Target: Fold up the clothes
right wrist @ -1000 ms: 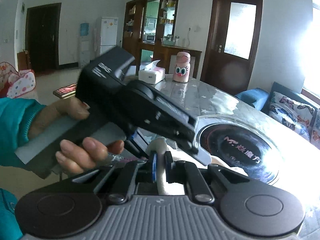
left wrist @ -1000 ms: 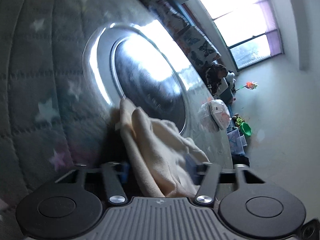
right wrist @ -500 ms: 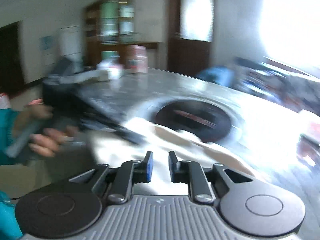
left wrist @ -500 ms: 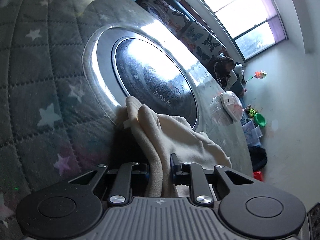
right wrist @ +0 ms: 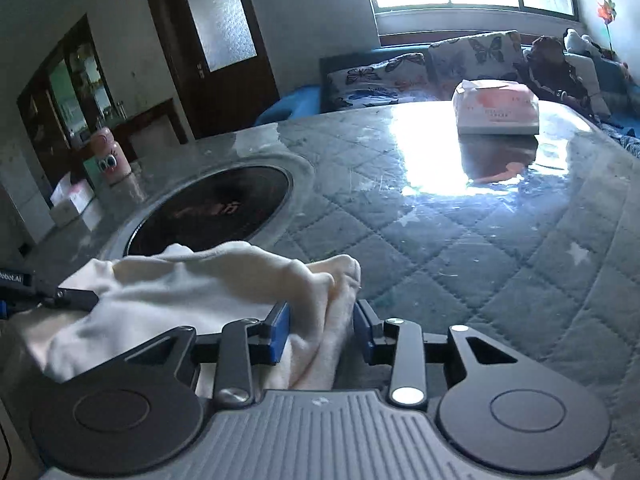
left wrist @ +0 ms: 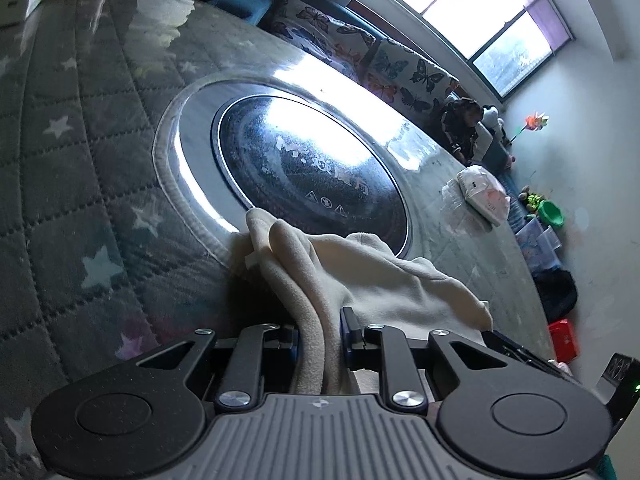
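A cream fleece garment lies bunched on the quilted grey table cover, next to the round black hotplate. My left gripper is shut on a thick fold of it. In the right wrist view the same garment spreads to the left. My right gripper has its jaws around another fold of the garment, with a small gap on the right side. The tip of the left gripper shows at the far left of that view.
The hotplate sits in the table's centre. A tissue pack lies at the far side, also in the left wrist view. A pink bottle and a white box stand far left. Sofa with butterfly cushions is behind.
My left gripper closed on the garment fold. My right gripper swung from facing the left hand to facing the table and now has a fold between its jaws.
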The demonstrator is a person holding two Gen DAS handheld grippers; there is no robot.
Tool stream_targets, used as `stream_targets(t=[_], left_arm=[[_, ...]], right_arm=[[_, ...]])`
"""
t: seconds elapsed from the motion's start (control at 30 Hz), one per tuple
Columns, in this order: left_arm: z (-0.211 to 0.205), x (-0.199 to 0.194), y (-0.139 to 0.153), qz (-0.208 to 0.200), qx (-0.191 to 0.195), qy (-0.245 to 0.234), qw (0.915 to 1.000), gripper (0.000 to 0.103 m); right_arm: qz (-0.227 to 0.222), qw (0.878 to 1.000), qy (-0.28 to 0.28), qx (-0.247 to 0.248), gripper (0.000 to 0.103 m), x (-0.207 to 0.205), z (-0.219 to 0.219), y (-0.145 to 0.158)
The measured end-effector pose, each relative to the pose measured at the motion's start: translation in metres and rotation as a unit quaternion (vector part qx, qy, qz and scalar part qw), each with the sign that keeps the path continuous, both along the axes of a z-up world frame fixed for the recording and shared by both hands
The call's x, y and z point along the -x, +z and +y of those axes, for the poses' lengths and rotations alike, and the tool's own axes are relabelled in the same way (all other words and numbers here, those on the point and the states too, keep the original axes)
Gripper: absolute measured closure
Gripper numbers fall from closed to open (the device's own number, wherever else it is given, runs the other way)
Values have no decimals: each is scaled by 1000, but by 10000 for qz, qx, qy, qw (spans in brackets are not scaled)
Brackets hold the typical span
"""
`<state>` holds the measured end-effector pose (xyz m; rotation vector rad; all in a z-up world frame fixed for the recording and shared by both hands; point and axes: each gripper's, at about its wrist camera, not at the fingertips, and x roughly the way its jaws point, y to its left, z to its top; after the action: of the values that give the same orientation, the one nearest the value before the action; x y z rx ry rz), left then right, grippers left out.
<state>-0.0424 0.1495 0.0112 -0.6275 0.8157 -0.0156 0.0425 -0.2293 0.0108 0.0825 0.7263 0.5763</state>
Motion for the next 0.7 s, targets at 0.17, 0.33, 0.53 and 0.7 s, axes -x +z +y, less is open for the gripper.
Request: stream_targets(t=[0.17, 0.33, 0.53, 0.7], left_arm=[[-17, -10, 15, -100, -434, -211, 9988, 86], [-40, -34, 38, -345, -618, -543, 9960, 88], [-96, -85, 54, -592, -717, -1131, 9892, 88], [-148, -130, 58, -741, -611, -1561, 9831, 88]], right_arm=[[-261, 9995, 151, -69, 94, 6, 0, 10], [-681, 9977, 38, -57, 94, 4, -17, 35], [-1082, 9926, -450, 309, 95, -15, -58, 62], [-1250, 9838, -1037, 756, 95, -38, -102, 75]])
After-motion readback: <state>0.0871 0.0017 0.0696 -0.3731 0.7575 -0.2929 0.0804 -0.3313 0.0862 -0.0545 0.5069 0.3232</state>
